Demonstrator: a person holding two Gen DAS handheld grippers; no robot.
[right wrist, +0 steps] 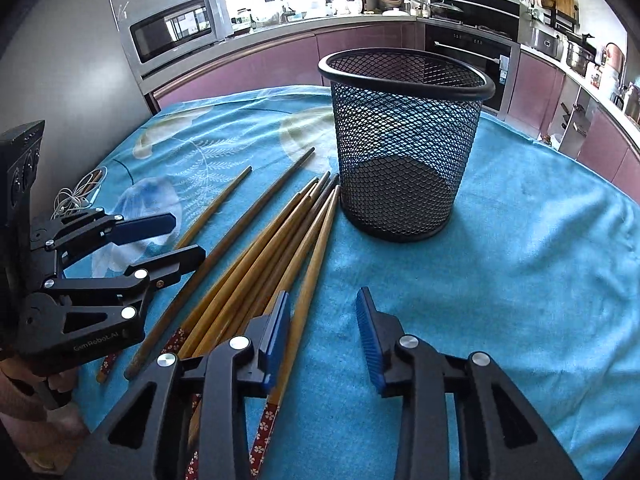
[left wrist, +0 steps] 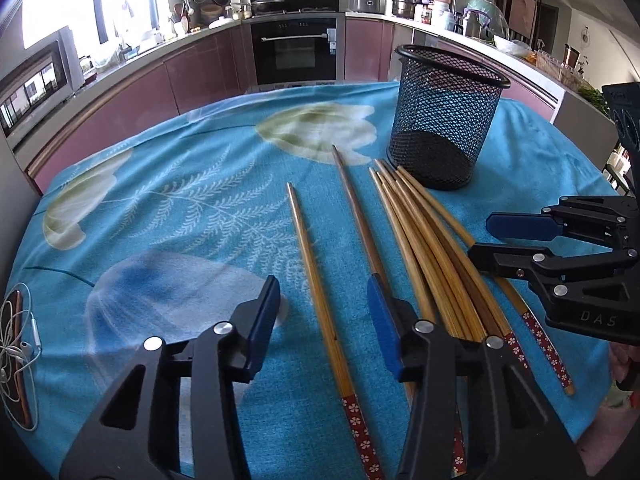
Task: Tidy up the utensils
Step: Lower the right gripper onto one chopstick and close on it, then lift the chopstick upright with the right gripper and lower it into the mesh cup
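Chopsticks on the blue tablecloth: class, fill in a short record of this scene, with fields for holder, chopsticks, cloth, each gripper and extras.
holder: black mesh cup, upright, empty
chopsticks: bamboo chopsticks lying flat beside the cup, two apart to the left
cloth: blue floral tablecloth
left gripper: open, one loose chopstick between its fingers
right gripper: open, holding nothing
extras: white earphones at the table's left edge

Sunlit kitchen: mauve cabinets [left wrist: 120,104], built-in black oven [left wrist: 296,48], bright window [left wrist: 120,0], blue floral tablecloth [left wrist: 180,208].
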